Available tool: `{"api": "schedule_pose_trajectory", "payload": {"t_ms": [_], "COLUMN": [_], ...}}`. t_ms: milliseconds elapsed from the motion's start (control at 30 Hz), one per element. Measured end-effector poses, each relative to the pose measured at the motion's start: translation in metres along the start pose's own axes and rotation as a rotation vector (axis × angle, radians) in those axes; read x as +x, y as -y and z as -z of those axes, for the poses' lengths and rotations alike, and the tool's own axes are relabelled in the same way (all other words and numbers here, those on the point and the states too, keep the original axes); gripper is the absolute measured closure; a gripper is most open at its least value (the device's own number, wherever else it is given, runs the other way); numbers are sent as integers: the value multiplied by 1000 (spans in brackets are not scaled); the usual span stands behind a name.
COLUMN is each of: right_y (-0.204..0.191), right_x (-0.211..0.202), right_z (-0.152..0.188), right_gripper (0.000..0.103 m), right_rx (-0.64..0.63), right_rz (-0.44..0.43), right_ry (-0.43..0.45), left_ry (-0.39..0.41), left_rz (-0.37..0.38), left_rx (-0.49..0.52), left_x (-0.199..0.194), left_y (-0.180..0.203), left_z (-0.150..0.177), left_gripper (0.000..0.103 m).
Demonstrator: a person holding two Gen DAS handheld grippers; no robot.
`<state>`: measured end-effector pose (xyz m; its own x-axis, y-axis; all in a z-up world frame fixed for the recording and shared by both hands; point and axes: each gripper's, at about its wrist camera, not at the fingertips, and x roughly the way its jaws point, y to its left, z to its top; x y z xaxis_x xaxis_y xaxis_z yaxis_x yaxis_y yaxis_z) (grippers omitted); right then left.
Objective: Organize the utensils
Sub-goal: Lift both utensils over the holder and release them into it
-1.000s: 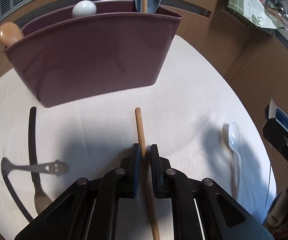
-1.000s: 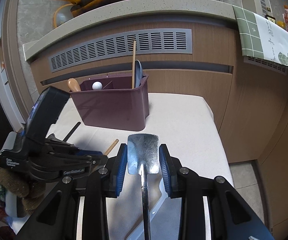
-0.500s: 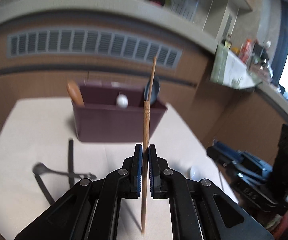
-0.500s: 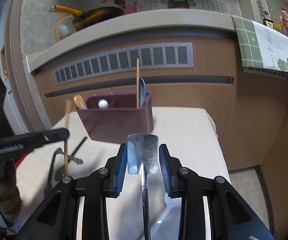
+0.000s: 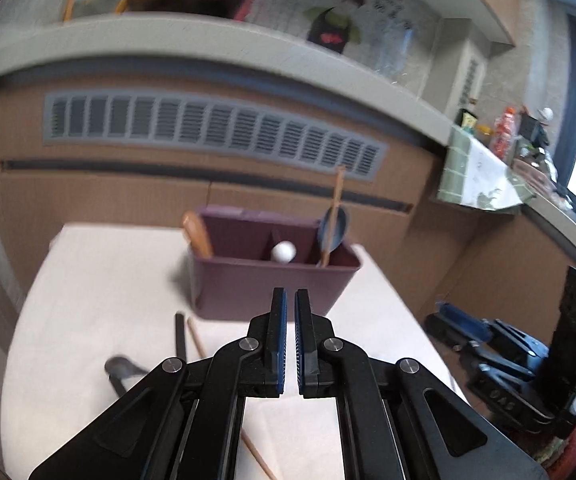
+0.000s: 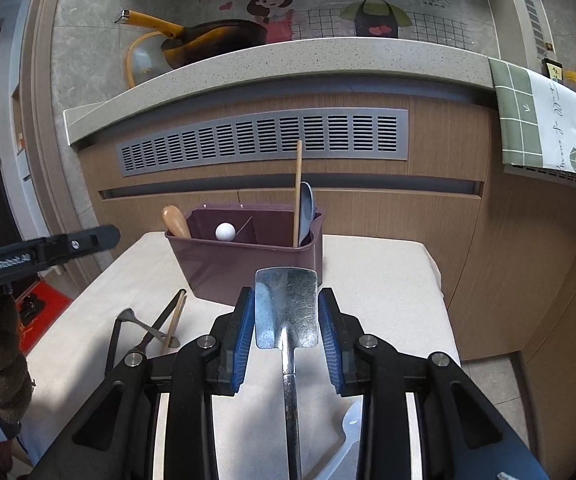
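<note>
A white-covered table (image 6: 368, 280) fills the near part of both views, set against a wood-panelled counter front (image 6: 428, 220) with a grey slatted vent (image 6: 263, 140). At the table's far side stands a maroon utensil caddy (image 6: 243, 268), divided into compartments: a wooden handle (image 6: 175, 220) leans at its left end, a white ball-shaped end (image 6: 225, 231) shows in the middle section, and a chopstick (image 6: 297, 192) stands upright beside a blue-grey spoon (image 6: 306, 210) in the right section. The right gripper (image 6: 286, 312) sits low over the near edge of the table with its blue pads clamped on the flat blade of a metal shovel-shaped spoon (image 6: 286, 304), whose handle runs back toward the camera. The left gripper (image 5: 290, 336) hangs above the table short of the caddy, its jaws together with only a thin slit between the pads and nothing caught in them. On the cloth to the left of the caddy lies a loose cluster of utensils: a second chopstick (image 6: 173, 322) just beside a black chopstick-like stick (image 6: 165, 314), and a dark metal utensil (image 6: 143, 326) crossing them. A white plastic spoon (image 6: 348, 432) lies on the near right of the table, partly hidden under the right gripper.
</note>
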<state>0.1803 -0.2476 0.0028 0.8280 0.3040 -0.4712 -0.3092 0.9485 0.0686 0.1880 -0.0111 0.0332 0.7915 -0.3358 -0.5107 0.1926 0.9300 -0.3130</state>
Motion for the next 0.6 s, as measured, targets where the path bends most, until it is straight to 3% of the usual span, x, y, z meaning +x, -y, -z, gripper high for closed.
{"api": "schedule_pose_trajectory", "payload": {"t_ms": [233, 467, 600], "right_y": [11, 10, 9], "right_x": [10, 19, 21], "right_z": [16, 29, 34], "right_gripper": [74, 74, 74], "right_rx": [25, 29, 21], "right_rz": [-1, -7, -5], "right_ry": [-66, -100, -110], "left_ry": [-179, -340, -354], "left_rz": [-73, -146, -180], "left_rx": [-185, -162, -122], "left_x": [37, 97, 116], "left_y": [-58, -67, -63], "left_z": [29, 50, 49], "left_gripper": [95, 89, 89]}}
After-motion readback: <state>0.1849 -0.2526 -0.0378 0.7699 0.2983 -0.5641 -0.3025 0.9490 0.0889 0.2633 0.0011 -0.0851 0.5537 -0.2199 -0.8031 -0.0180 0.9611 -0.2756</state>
